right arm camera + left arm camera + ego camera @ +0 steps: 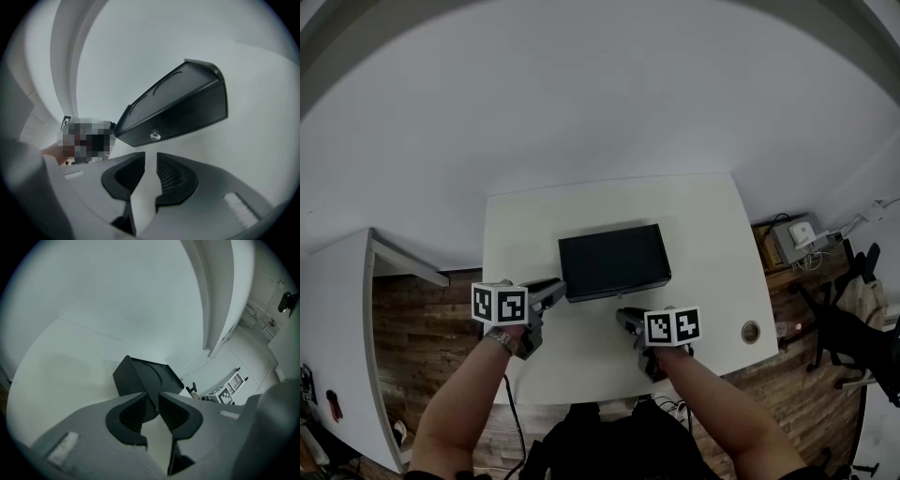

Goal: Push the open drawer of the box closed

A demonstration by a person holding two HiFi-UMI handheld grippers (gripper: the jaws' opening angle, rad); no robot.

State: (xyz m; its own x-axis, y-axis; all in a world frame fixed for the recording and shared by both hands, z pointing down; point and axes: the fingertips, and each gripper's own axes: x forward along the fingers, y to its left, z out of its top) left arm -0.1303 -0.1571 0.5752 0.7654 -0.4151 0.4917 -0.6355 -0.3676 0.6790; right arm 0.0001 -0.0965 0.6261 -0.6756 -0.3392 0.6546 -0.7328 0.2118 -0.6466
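White tabletop [703, 234] is taking up the middle of the room, and over its near half a person is holding two tongs, one in each hand. A marker cube [499, 305] is riding on the left pair and a second cube [672, 325] on the right. The left tongs [153, 399] are standing slightly spread, with a narrow slit of table showing between the pads and nothing pinched. The right tongs [150, 158] are likewise standing a little apart and gripping nothing. One black box [612, 259] is lying just beyond both tips, near the table's centre. Its near left corner is sitting right at the tips of the left tongs, though I cannot tell whether they are touching it. The right tongs are pointing at the box's long front, where the one drawer [187, 117] is showing a single small clear knob [155, 136]. That front is looking flush with the box body. A strip of bare table is lying between the right tongs and the knob. Farther out, one round grommet [751, 331] is sitting near the table's right edge. Wooden floor [422, 319] is showing on both sides, and one dark chair [853, 337] is standing off to the right.
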